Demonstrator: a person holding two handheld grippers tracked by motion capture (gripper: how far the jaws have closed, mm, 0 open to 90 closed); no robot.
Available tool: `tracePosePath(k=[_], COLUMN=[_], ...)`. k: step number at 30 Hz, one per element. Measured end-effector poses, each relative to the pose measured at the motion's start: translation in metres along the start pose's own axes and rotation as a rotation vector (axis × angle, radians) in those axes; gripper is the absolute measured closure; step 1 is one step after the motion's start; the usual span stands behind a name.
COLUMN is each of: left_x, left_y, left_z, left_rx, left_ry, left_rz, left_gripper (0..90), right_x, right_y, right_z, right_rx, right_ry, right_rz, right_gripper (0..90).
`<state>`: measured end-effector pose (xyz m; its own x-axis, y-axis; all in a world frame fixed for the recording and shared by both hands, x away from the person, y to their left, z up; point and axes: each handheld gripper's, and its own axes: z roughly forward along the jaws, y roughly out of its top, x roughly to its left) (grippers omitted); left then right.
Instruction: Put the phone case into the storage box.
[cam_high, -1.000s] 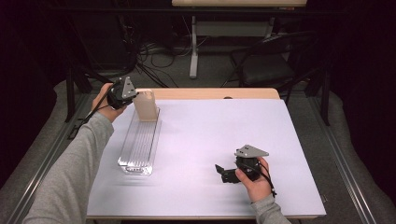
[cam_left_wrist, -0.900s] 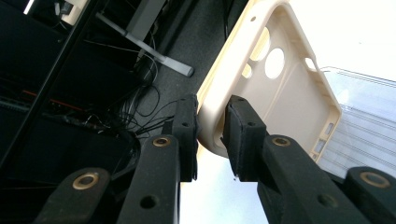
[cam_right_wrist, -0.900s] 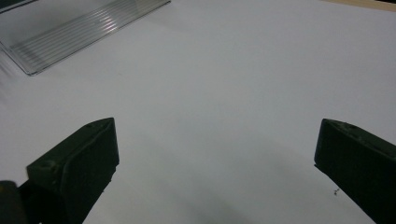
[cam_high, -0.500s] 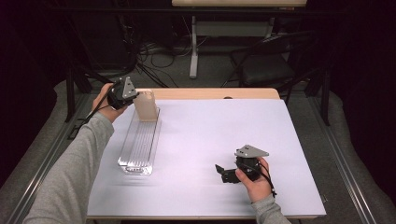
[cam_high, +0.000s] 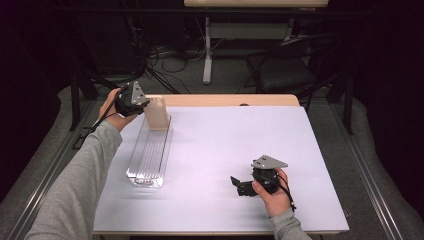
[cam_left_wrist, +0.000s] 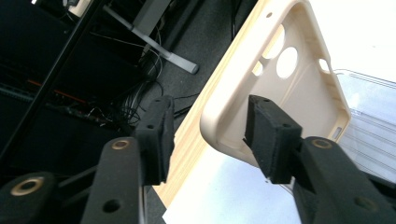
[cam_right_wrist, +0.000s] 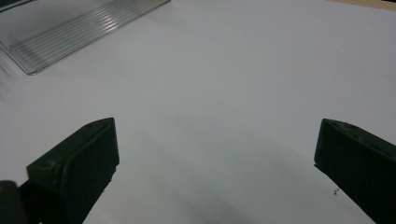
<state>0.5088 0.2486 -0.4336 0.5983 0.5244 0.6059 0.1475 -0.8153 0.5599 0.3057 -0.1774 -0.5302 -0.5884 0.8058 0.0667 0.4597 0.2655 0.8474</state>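
A cream phone case (cam_high: 156, 113) stands upright at the far end of a clear ridged tray (cam_high: 148, 159) on the left of the white table. My left gripper (cam_high: 144, 106) is at the case from the left. In the left gripper view its jaws have just been opening: the edge of the case (cam_left_wrist: 303, 88) sits between them, the right pad (cam_left_wrist: 273, 135) is close against the case's inside, and the left pad (cam_left_wrist: 156, 135) stands clear of it. My right gripper (cam_high: 238, 185) rests open near the front of the table, with nothing between its jaws (cam_right_wrist: 215, 158).
The tray (cam_right_wrist: 79, 32) lies lengthwise along the table's left side. A wooden strip (cam_high: 230, 100) runs along the far table edge. Beyond it are a dark floor, cables and desk legs (cam_high: 207, 55). Bare white surface (cam_high: 240, 135) spreads between the tray and my right hand.
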Motion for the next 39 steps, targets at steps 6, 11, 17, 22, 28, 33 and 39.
tracePosePath(k=[6,11,17,22,28,33,39], left_x=[0.000,0.000,0.001,0.001,0.000,0.001,0.002], left_y=[-0.001,-0.001,-0.001,-0.001,-0.001,0.000,0.000], left_z=[0.000,-0.001,-0.003,-0.006,-0.012,-0.019,-0.026], left_rx=[0.002,0.001,0.004,0.000,-0.005,-0.020,-0.037], left_ry=[0.003,-0.012,-0.005,-0.012,-0.014,-0.010,-0.014], left_rz=[-0.009,-0.026,-0.025,-0.036,-0.047,-0.058,-0.073], left_gripper=[44.6,41.5,41.2,40.2,39.8,39.8,40.6], right_x=[0.000,0.001,0.001,0.001,0.001,0.001,0.001], right_y=[0.000,0.000,0.000,0.000,0.000,0.000,0.000], right_z=[0.000,0.000,0.000,0.001,0.001,0.001,0.001], right_rx=[0.002,0.003,-0.002,0.005,0.004,0.004,-0.001], right_ry=[0.000,-0.001,0.000,0.001,0.001,0.001,0.000], right_rz=[0.004,0.004,0.006,0.002,0.002,0.001,0.000], right_gripper=[0.0,0.0,0.0,0.0,0.0,0.0,0.0])
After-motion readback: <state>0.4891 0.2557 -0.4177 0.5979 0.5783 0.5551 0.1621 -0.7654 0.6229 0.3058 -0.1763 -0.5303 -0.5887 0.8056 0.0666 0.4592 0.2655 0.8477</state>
